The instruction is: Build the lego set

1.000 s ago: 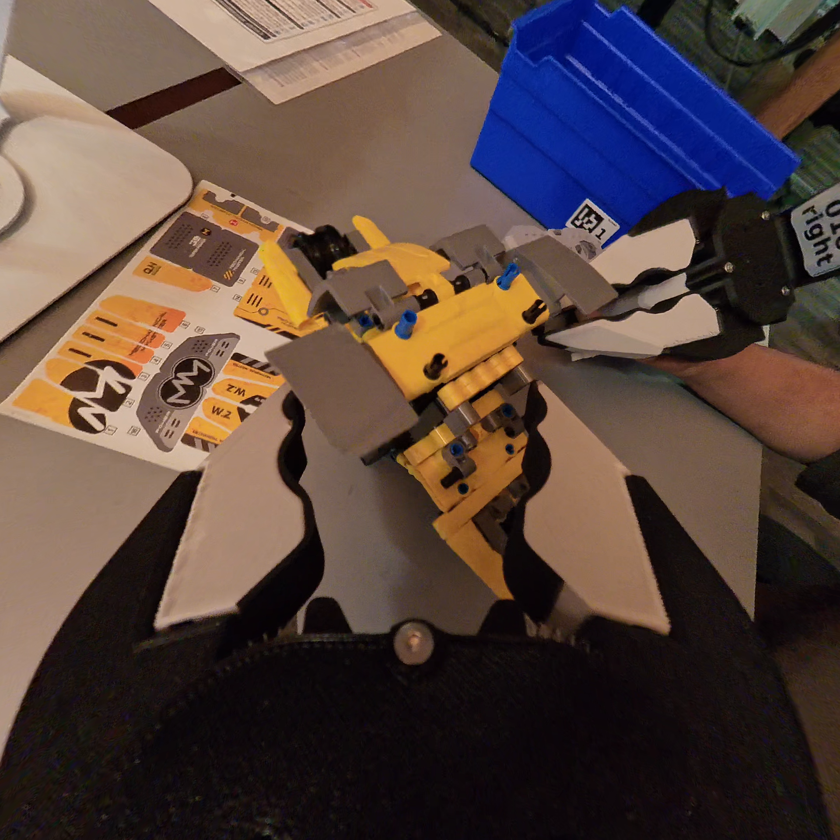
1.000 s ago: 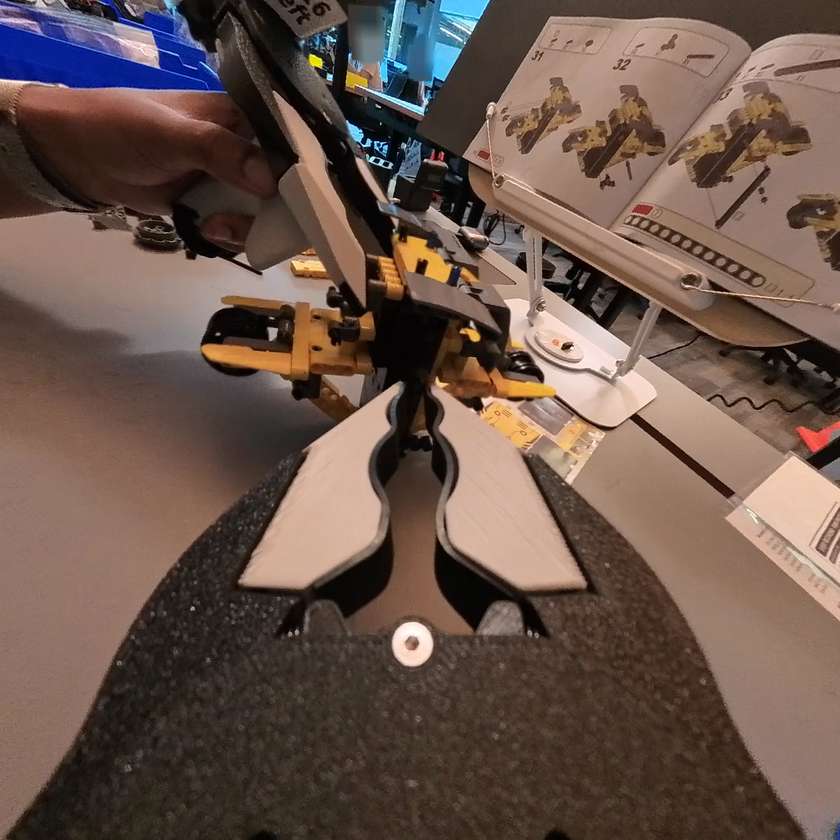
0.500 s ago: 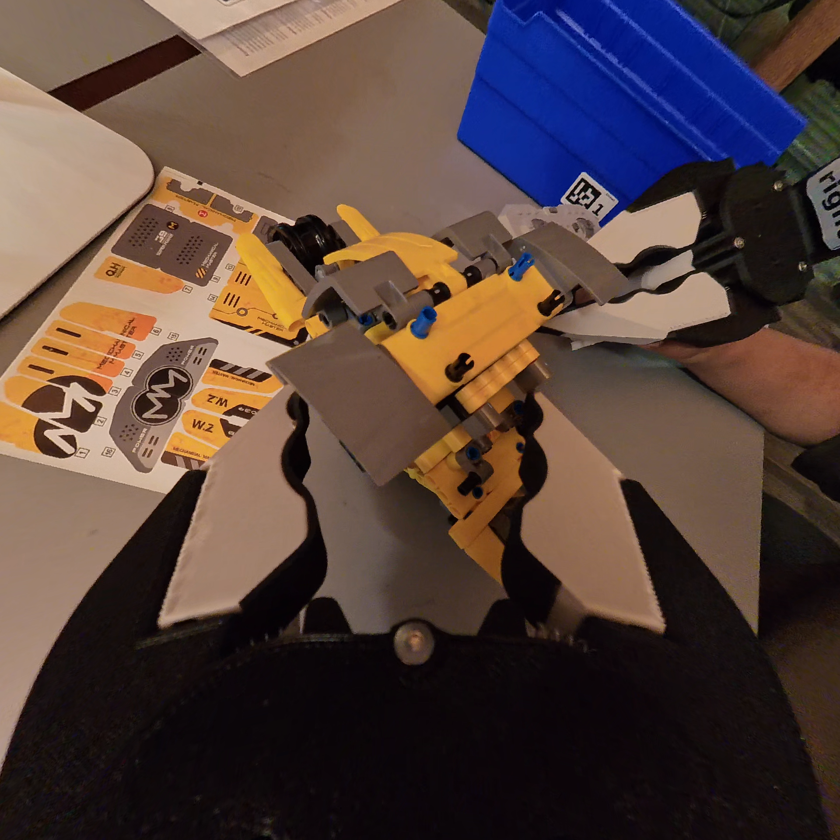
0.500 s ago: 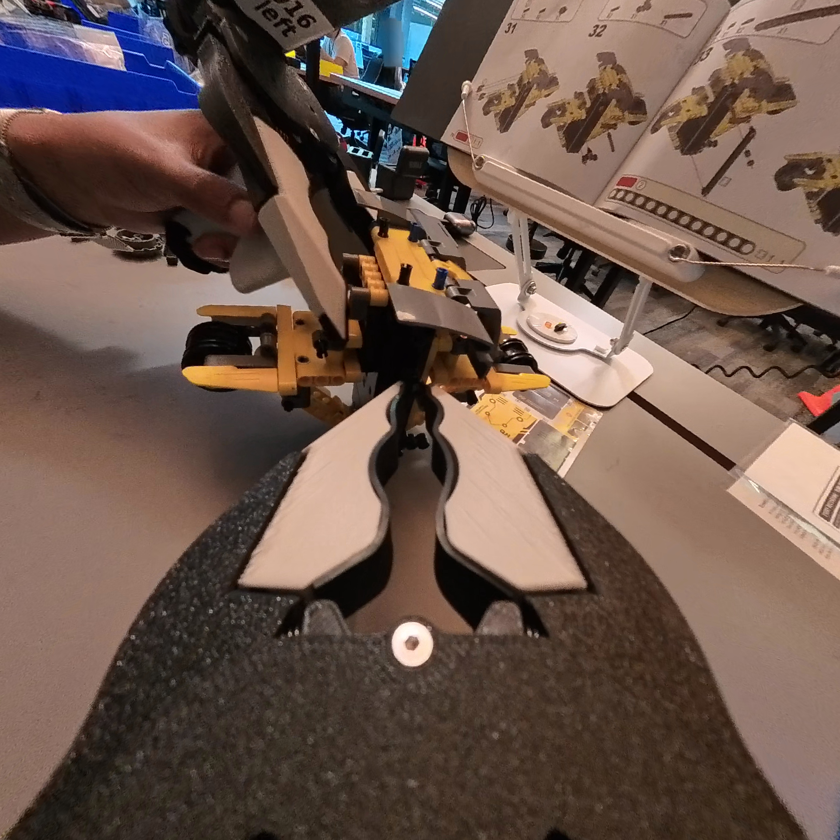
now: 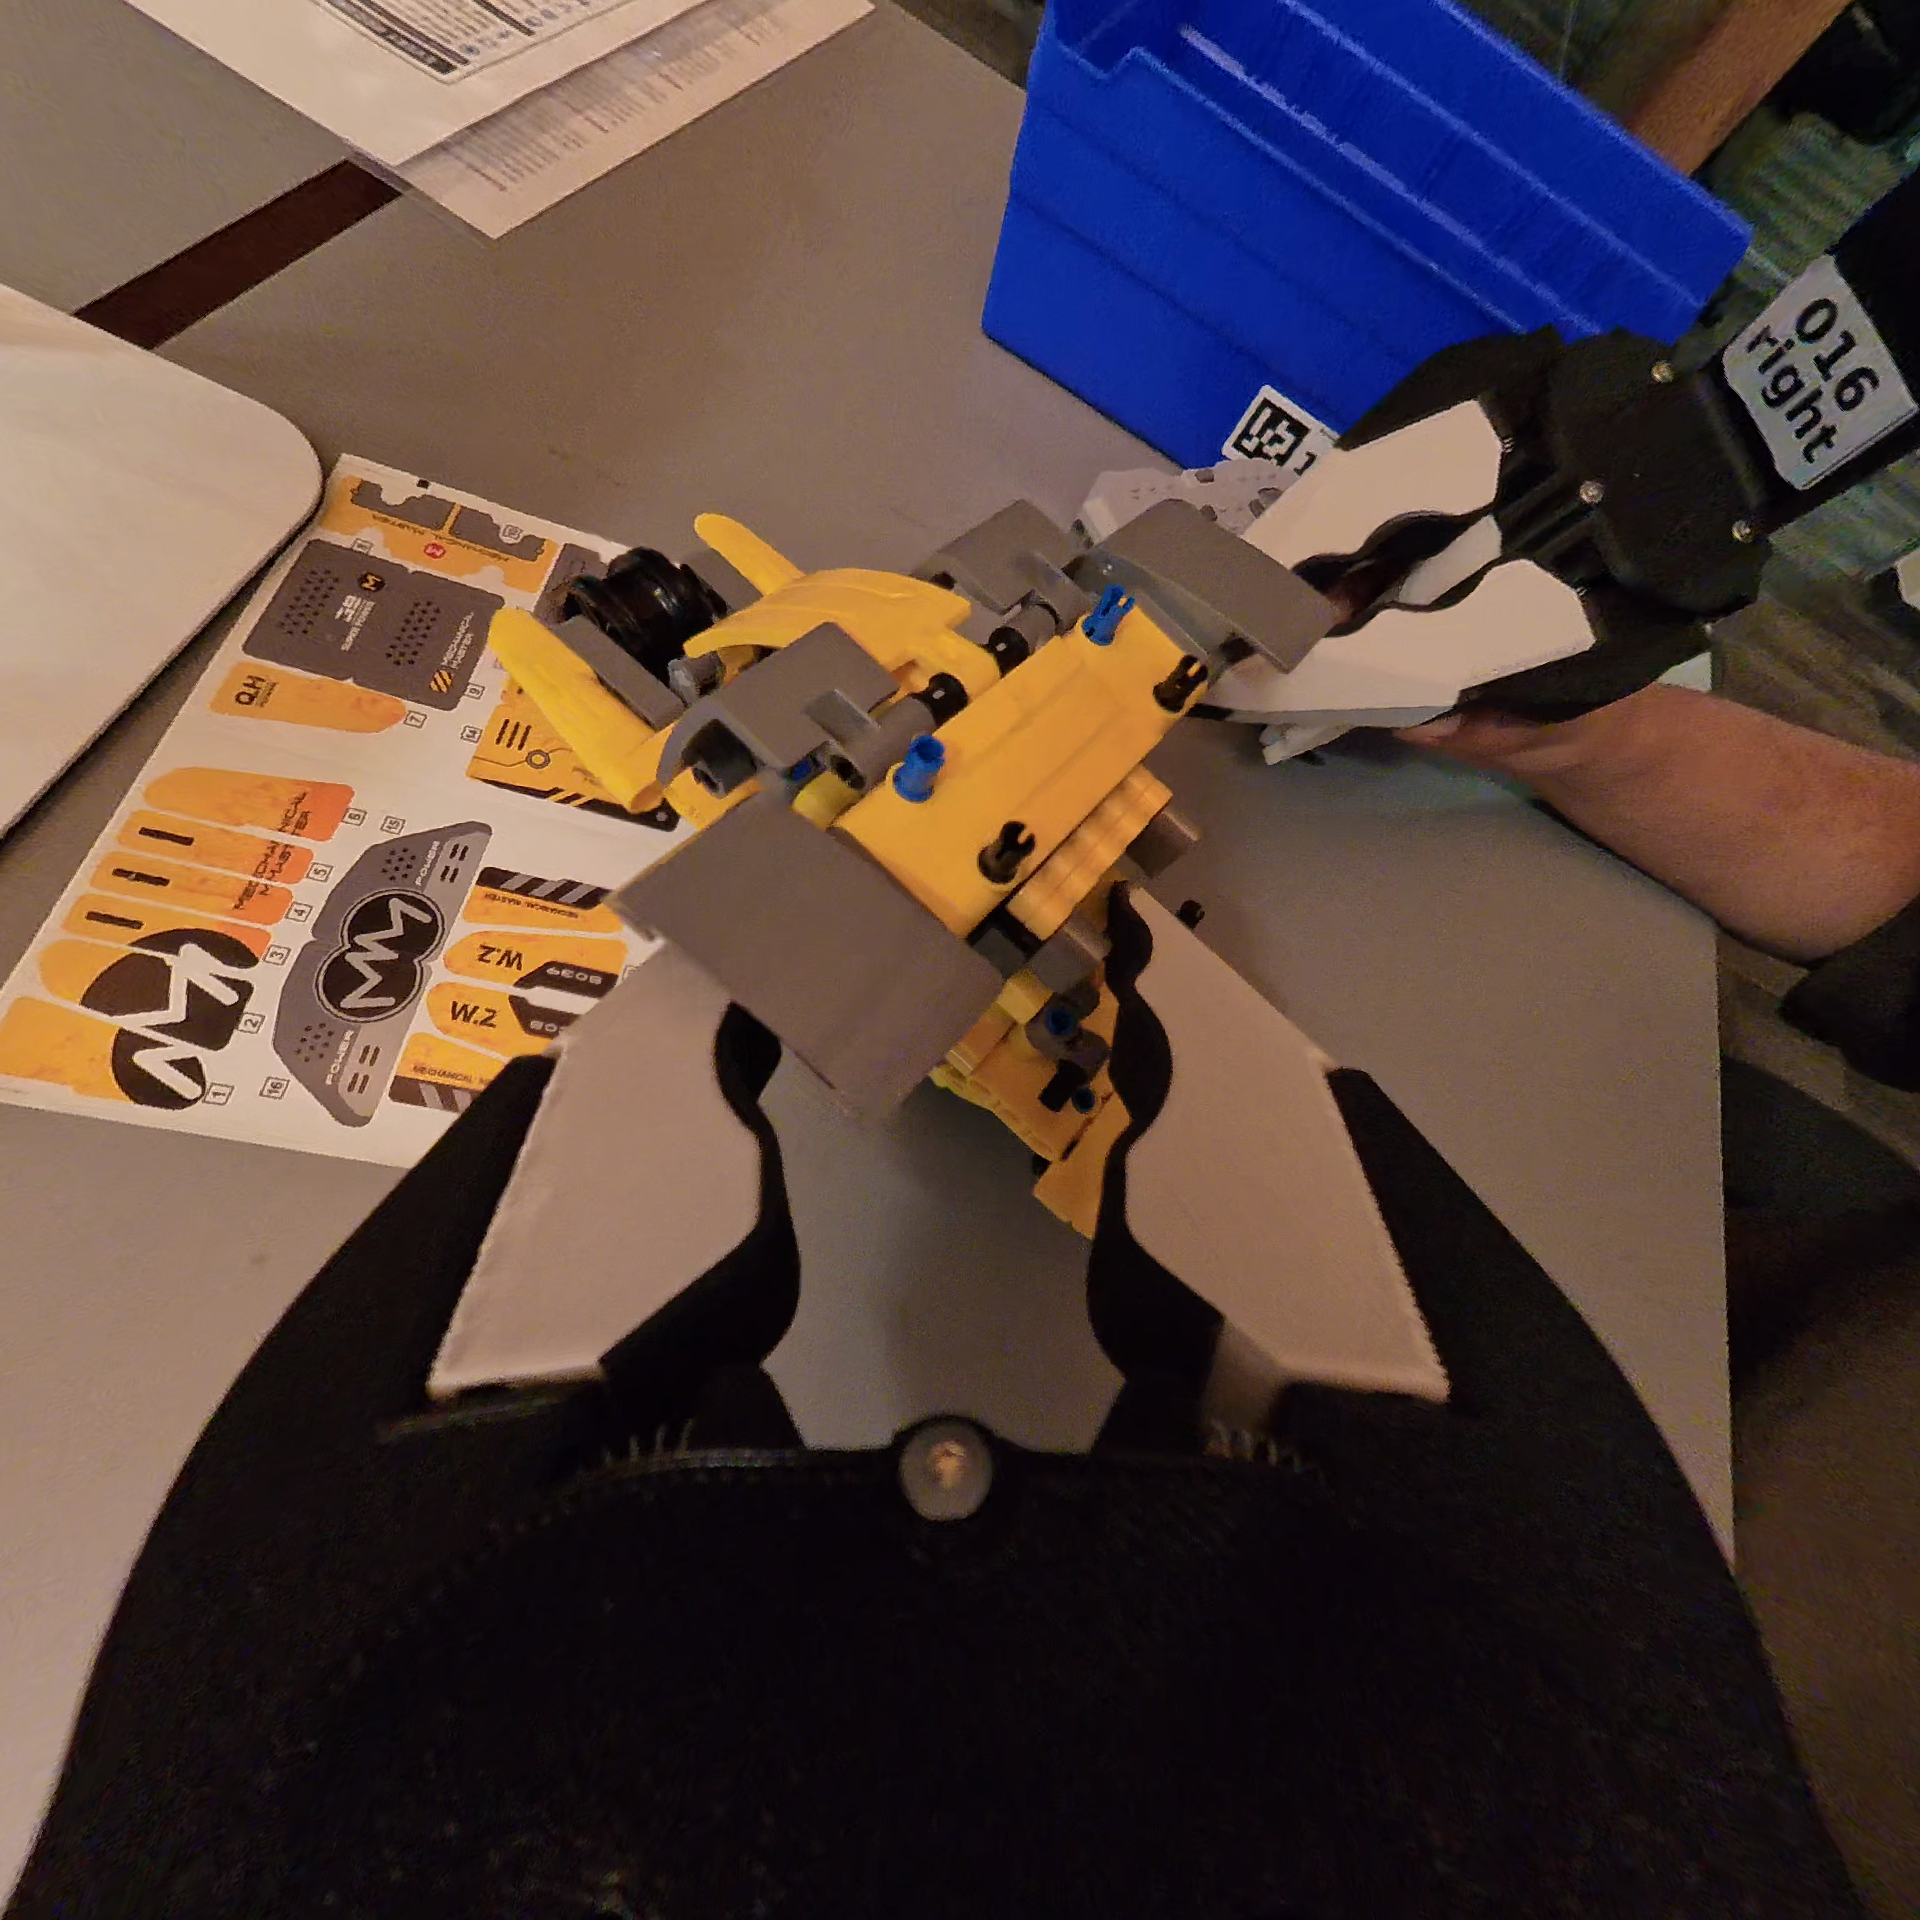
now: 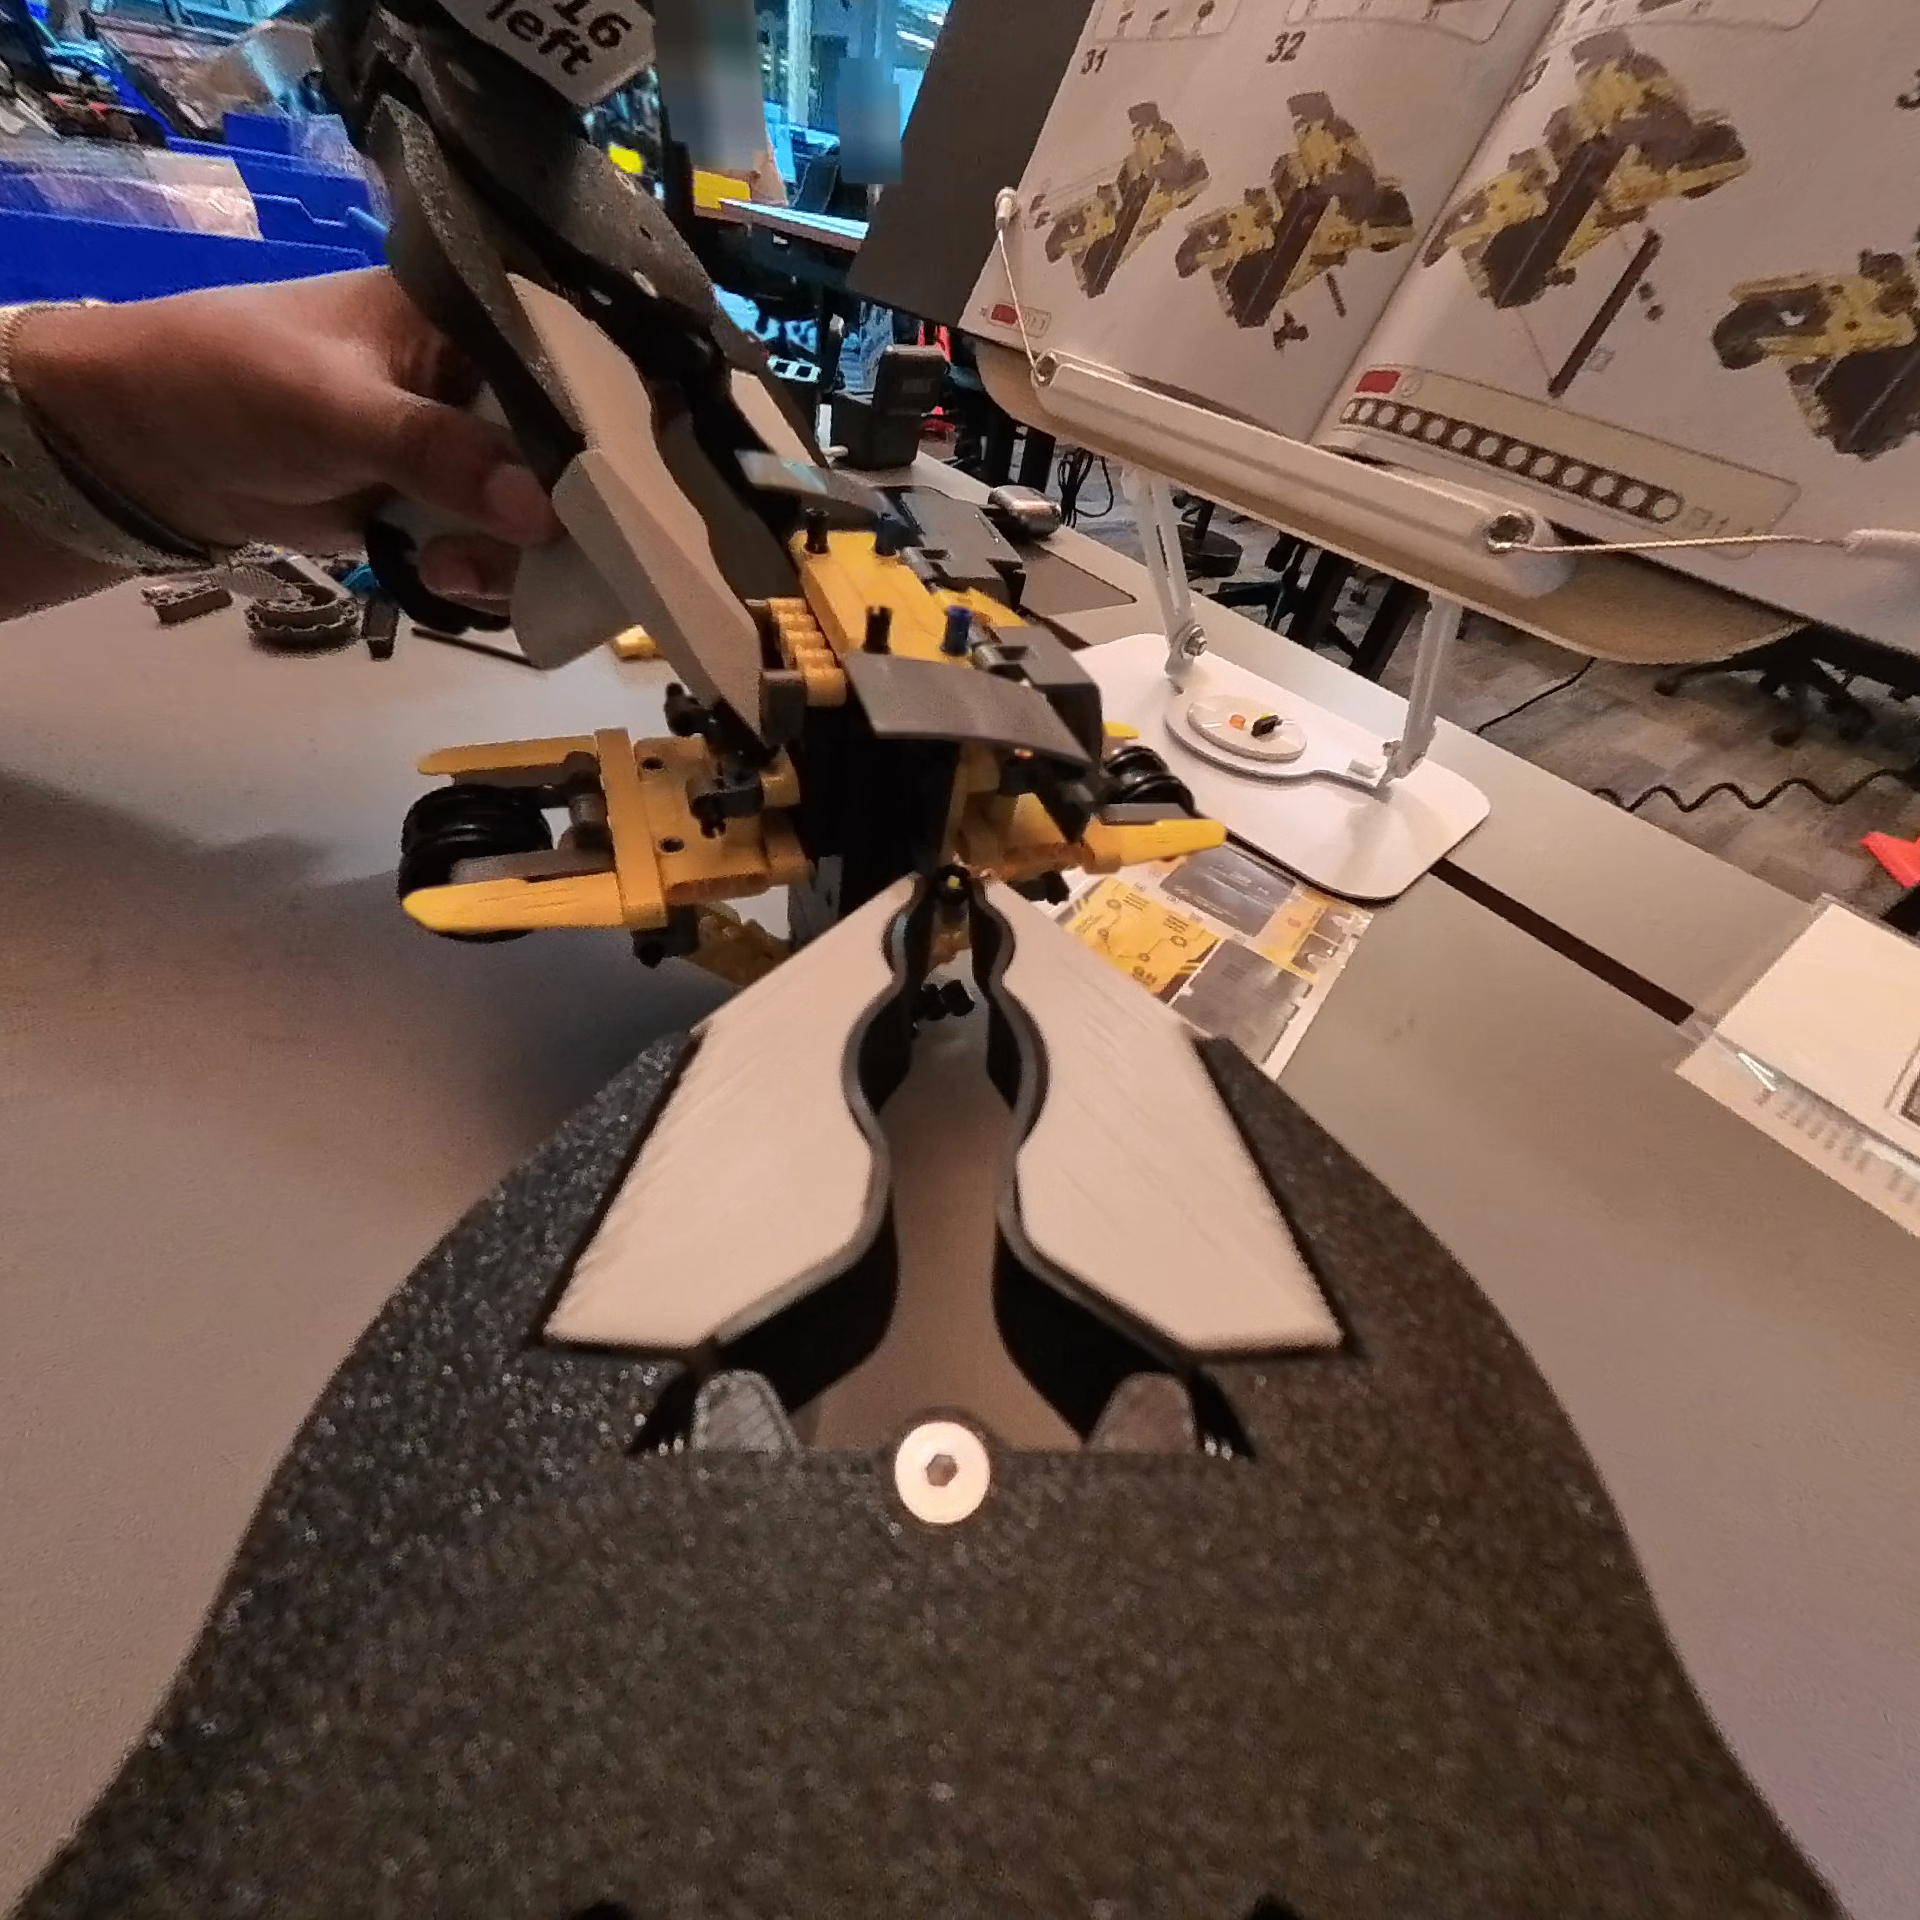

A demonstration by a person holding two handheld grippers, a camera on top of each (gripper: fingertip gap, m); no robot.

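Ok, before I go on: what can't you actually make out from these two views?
- Right gripper contact on the yellow and grey brick model: right wrist view, its own fingertips cover it.
- Inside of the blue bin: left wrist view, walls hide it and the top edge cuts it off.
- Loose small parts on the table: right wrist view, too small and partly behind the hand.
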